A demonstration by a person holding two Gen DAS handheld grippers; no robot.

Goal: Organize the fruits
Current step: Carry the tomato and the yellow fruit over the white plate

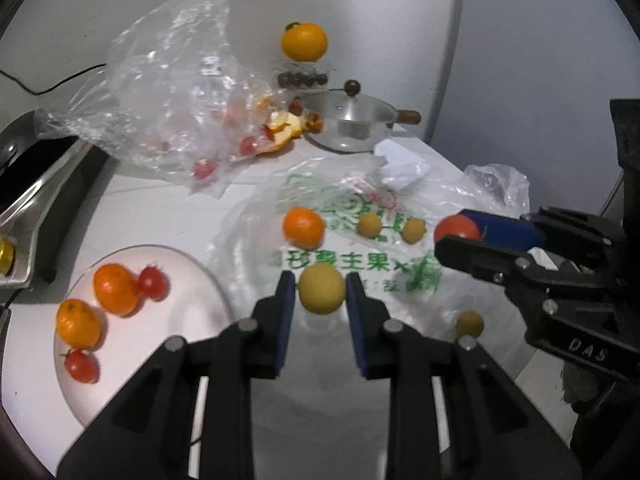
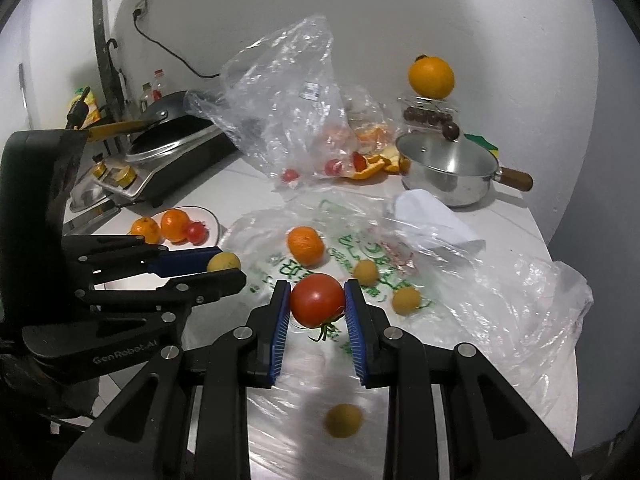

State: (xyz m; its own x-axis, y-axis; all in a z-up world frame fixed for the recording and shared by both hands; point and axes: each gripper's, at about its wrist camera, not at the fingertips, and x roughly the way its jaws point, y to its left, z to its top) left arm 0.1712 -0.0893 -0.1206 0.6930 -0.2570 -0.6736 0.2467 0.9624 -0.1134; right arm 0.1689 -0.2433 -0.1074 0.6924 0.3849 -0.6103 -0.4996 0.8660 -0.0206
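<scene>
My left gripper [image 1: 321, 289] is shut on a small yellow fruit [image 1: 322, 288] and holds it above the printed plastic bag [image 1: 360, 264]. My right gripper [image 2: 317, 300] is shut on a red tomato [image 2: 317, 299]; it also shows in the left wrist view [image 1: 456, 229]. A white plate [image 1: 188, 280] at the left holds two oranges [image 1: 115, 289] and two small tomatoes [image 1: 152, 282]. On the bag lie an orange [image 1: 303, 227] and small yellow fruits [image 1: 369, 225]. Another yellow fruit [image 2: 343, 420] lies below my right gripper.
A crumpled clear bag [image 1: 172, 92] with small tomatoes and orange peel stands at the back. A steel pot with lid [image 1: 352, 120] and a jar topped with an orange [image 1: 304, 42] stand behind. A stove [image 2: 168, 148] with a pan is at the left.
</scene>
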